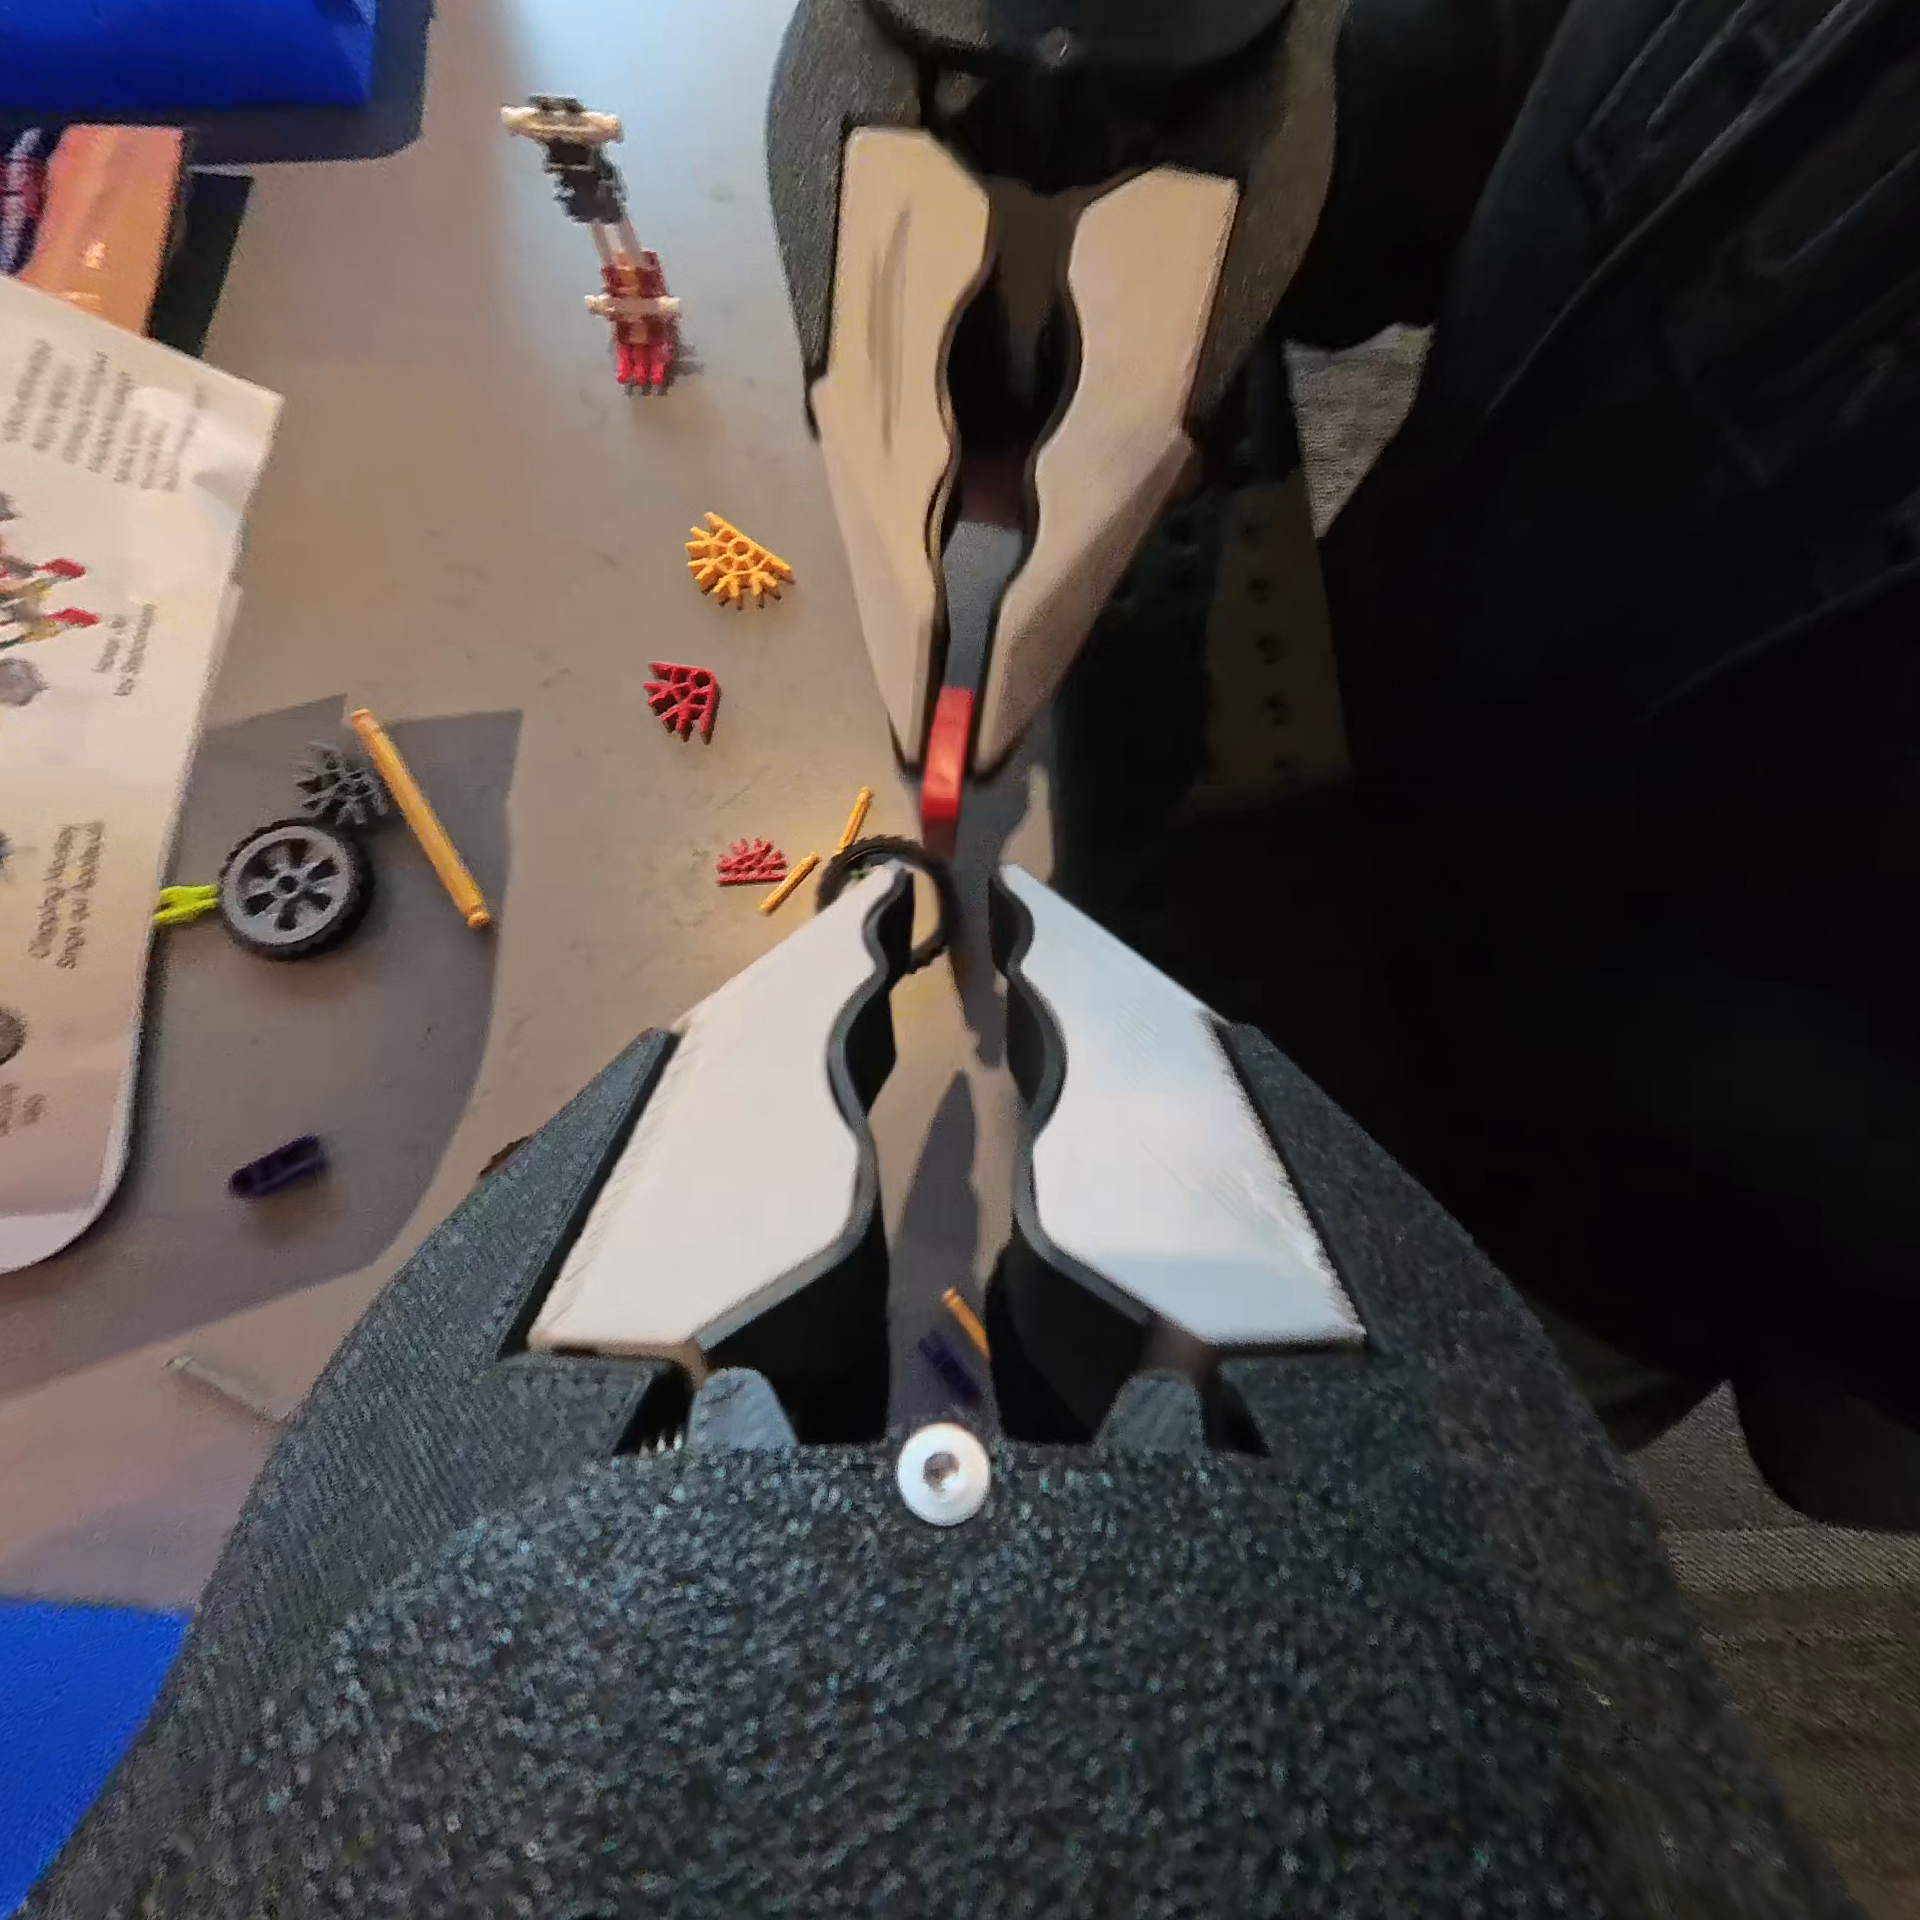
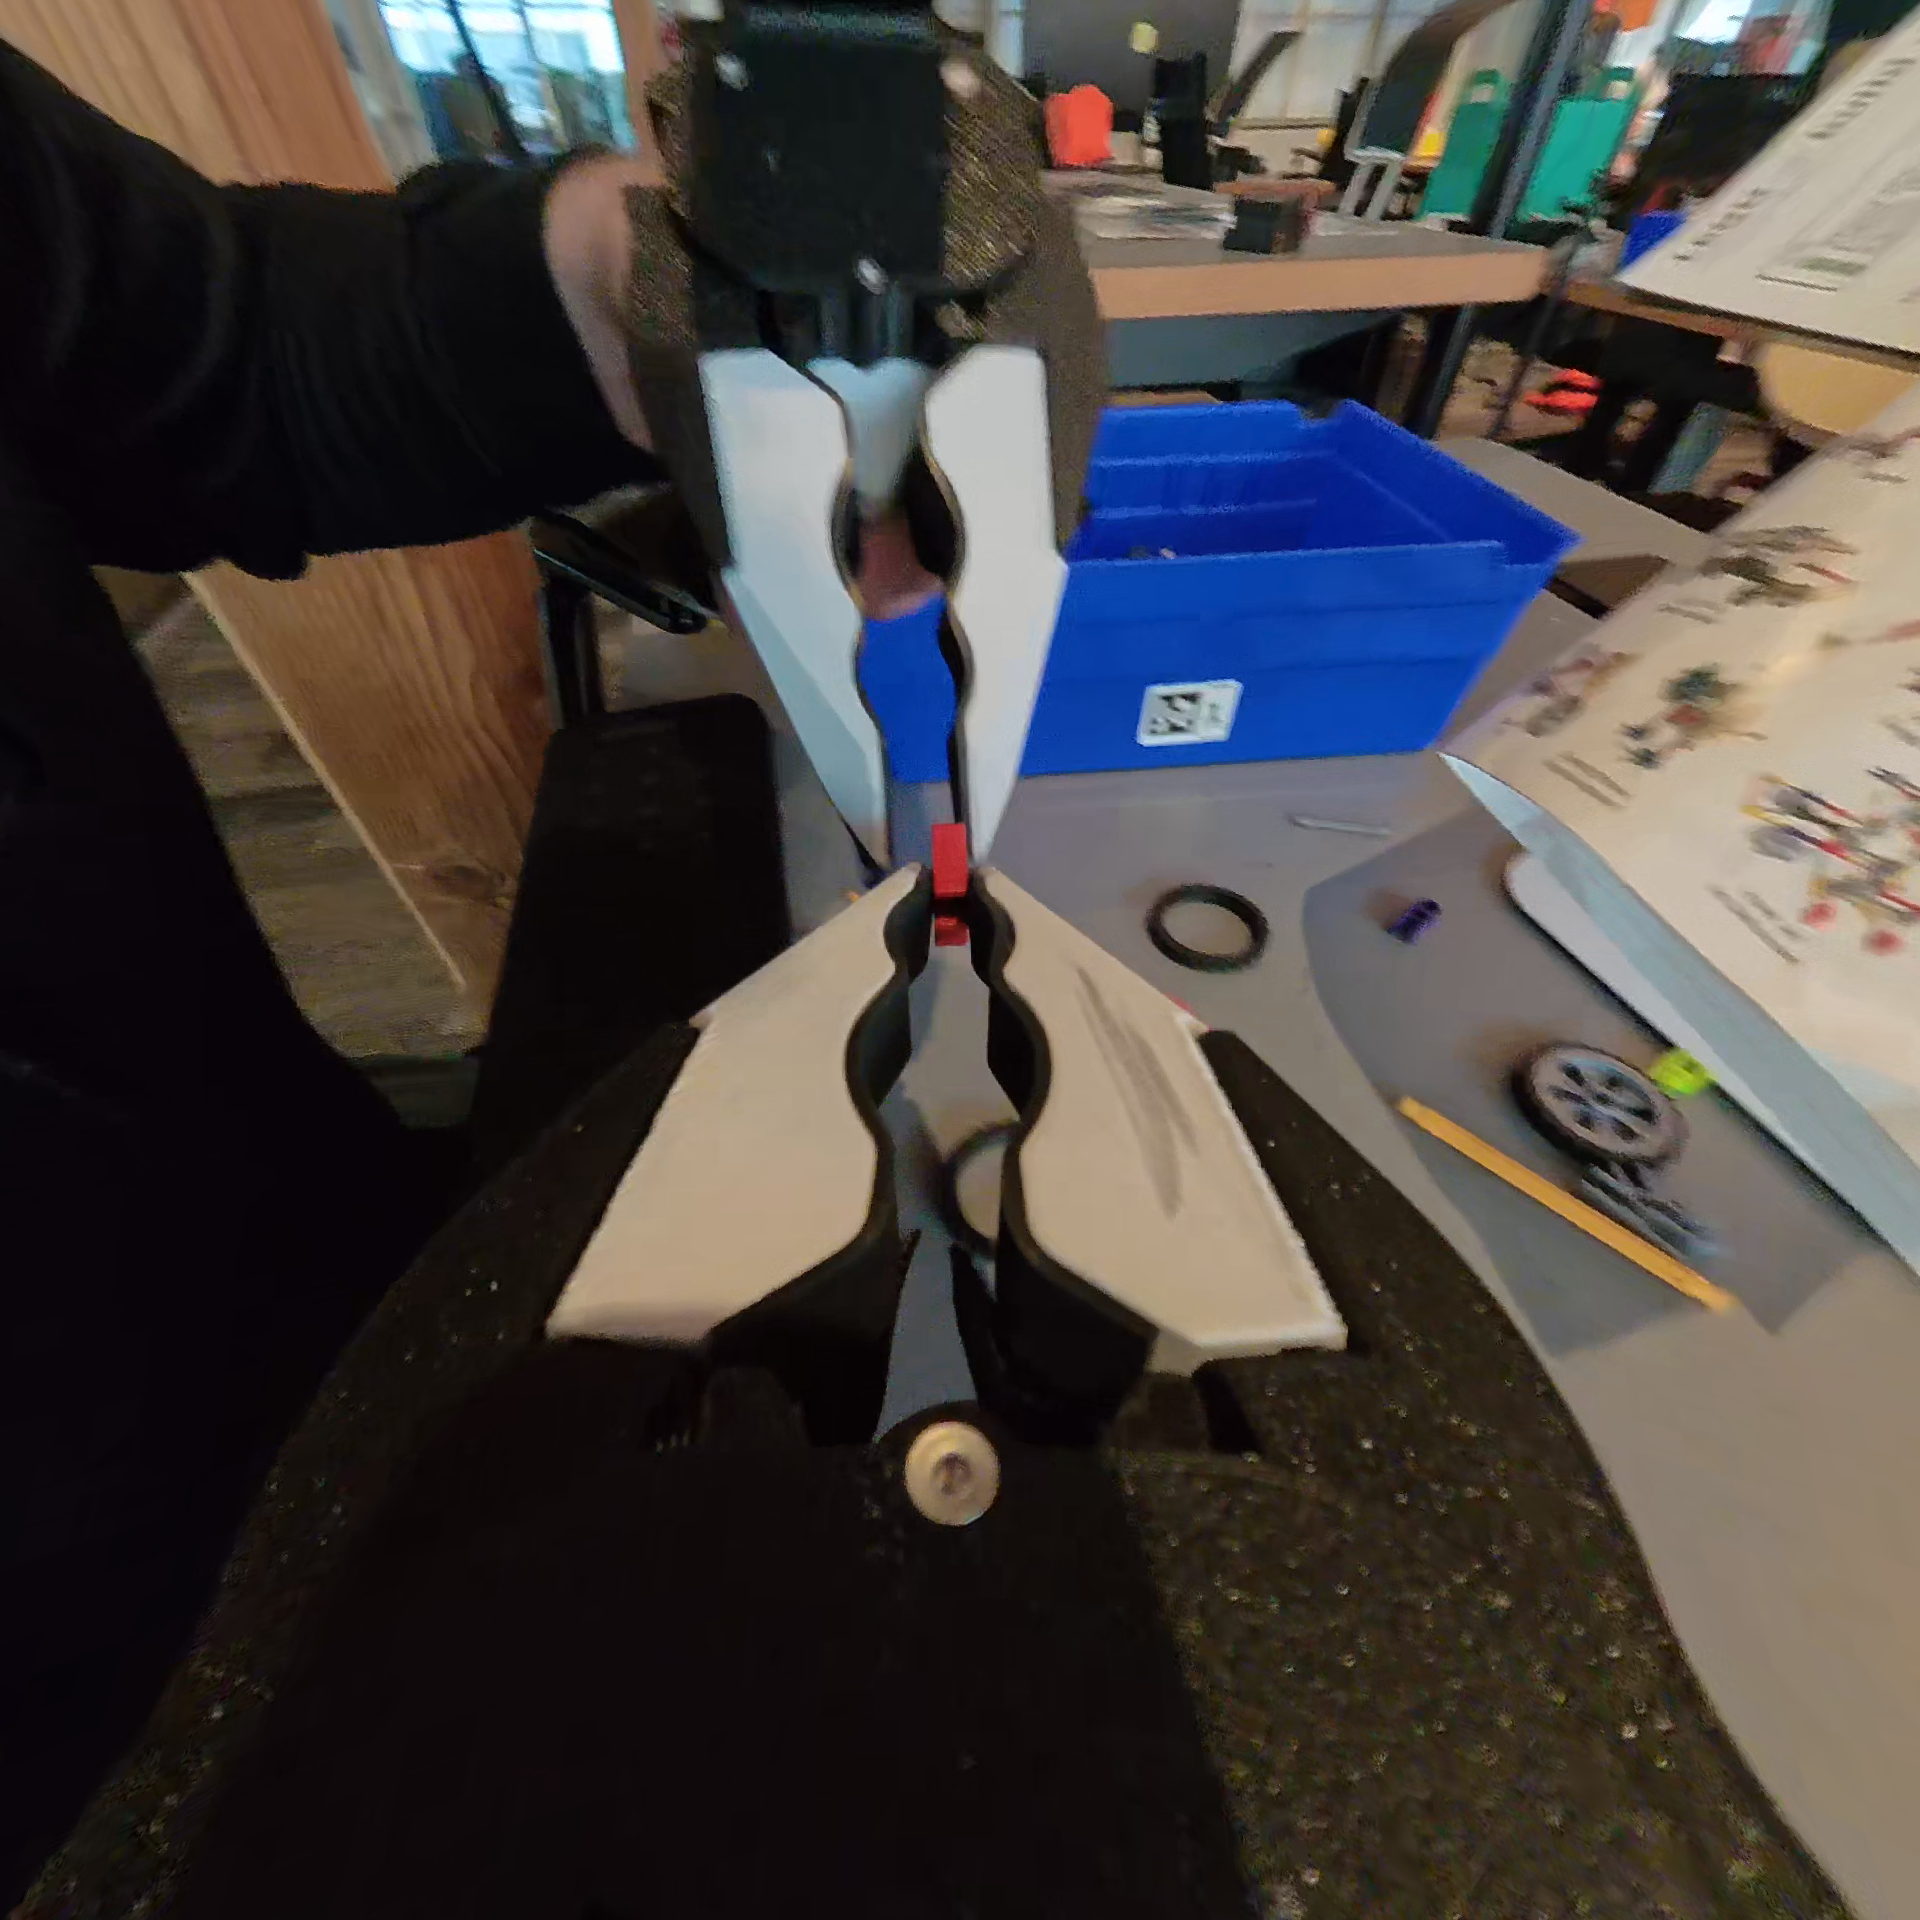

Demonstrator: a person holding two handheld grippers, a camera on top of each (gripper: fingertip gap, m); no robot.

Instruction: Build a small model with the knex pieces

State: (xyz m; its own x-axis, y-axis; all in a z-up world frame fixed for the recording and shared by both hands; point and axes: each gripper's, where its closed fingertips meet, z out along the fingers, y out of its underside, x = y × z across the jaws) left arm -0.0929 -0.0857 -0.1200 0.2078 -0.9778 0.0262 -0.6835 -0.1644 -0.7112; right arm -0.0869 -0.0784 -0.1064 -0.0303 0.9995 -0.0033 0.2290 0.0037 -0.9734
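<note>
Two grippers meet tip to tip above the grey table.
The right gripper pinches a small red piece; the left gripper is nearly closed, empty, just short of it, a black ring nearby.

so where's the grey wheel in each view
left wrist view: the grey wheel lies at mid-left, beside the instruction sheet.
right wrist view: the wheel lies at the right, a little below the middle, by the sheet's edge.
shared landmark: the long yellow rod lies close beside the wheel in both.
</note>
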